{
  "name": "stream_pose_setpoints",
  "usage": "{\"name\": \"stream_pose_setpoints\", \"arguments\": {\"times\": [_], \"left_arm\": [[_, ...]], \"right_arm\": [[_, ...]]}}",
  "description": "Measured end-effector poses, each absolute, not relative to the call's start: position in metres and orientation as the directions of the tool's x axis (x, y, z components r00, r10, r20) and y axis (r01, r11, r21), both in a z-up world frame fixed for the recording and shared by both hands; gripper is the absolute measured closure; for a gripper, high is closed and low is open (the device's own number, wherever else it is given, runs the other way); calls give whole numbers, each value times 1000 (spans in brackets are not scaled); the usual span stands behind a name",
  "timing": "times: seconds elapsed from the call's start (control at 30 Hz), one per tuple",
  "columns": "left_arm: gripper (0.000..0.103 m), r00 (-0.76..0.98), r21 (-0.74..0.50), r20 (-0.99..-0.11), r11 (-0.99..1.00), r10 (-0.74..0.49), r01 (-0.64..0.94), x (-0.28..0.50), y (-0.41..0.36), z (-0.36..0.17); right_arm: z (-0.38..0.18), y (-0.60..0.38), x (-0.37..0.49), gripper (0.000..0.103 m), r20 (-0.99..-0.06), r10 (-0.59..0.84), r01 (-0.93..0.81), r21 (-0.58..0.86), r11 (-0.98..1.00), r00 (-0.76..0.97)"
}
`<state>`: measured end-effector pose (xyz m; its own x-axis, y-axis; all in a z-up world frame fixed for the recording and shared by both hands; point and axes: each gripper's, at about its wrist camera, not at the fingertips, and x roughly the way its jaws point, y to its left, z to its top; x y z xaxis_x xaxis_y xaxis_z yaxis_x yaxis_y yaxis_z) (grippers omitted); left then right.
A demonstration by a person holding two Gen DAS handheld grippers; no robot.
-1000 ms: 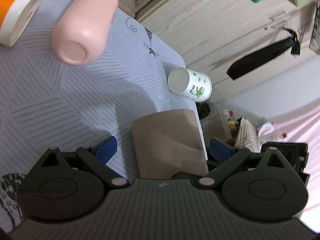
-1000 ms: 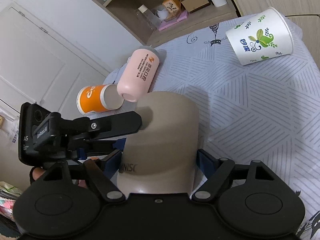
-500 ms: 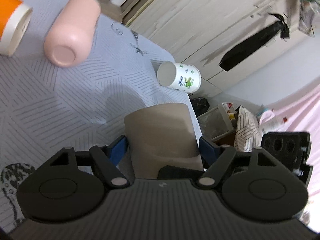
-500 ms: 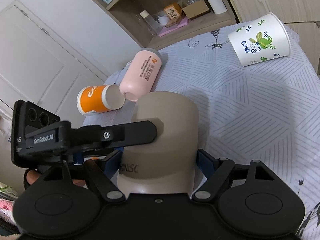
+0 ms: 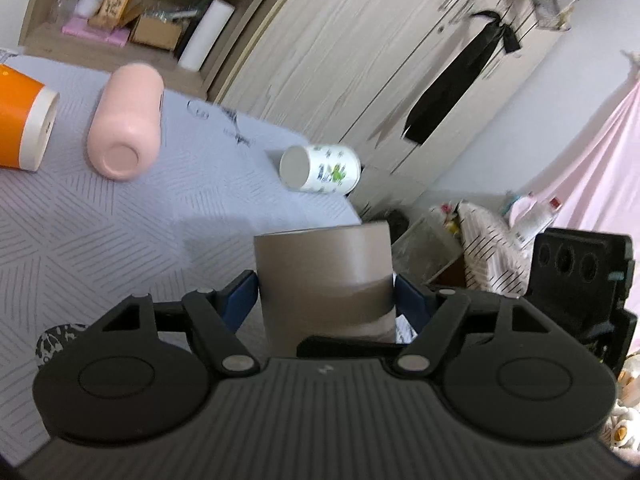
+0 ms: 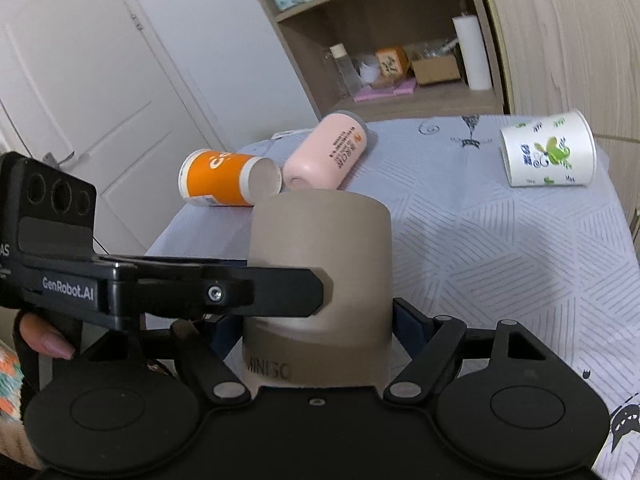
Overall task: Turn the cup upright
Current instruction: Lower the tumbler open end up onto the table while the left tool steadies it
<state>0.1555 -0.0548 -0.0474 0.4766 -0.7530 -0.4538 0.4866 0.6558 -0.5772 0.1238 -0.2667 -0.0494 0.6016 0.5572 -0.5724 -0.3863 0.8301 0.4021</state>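
So both grippers are on the same taupe cup (image 6: 320,256) at once — the left gripper (image 5: 324,292) has its blue pads pressed to either side of the cup's body, and the right gripper (image 6: 320,320) pinches it too, blue pads tight against the wall near the "MINISO" lettering. In the right wrist view the cup's closed flat end faces away from the camera, and one black finger (image 6: 256,294) of the left gripper lies across its side. The cup sits over the near edge of the grey patterned tablecloth (image 6: 500,248); whether it touches the cloth can't be made out. Farther back, three others lie on their sides: an orange cup (image 6: 224,178) just beside a pink bottle (image 6: 328,152), and a white cup with green print (image 6: 548,154) well apart to the right.
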Motion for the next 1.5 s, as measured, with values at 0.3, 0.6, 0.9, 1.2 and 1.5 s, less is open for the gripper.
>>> {"name": "stream_pose_setpoints", "arguments": {"times": [0.3, 0.6, 0.9, 1.2, 1.5], "left_arm": [[30, 536, -502, -432, 687, -726, 525, 143, -45, -40], [30, 539, -375, -469, 710, -700, 596, 155, -47, -29], [30, 599, -245, -471, 749, -647, 616, 152, -49, -21], [30, 615, -180, -510, 773, -602, 608, 168, -50, -17], [30, 631, -95, -517, 771, -579, 630, 176, -65, -12]], "right_arm": [[-47, -251, 116, 21, -532, 552, -434, 342, 834, 642], [-50, -225, 120, 21, -477, 466, -461, 137, 877, 745], [-48, -199, 126, 21, -453, 381, -447, -45, 893, 806], [-59, -187, 138, 21, -397, 370, -454, -140, 880, 840], [-60, -187, 146, 21, -350, 342, -413, -154, 898, 872]]}}
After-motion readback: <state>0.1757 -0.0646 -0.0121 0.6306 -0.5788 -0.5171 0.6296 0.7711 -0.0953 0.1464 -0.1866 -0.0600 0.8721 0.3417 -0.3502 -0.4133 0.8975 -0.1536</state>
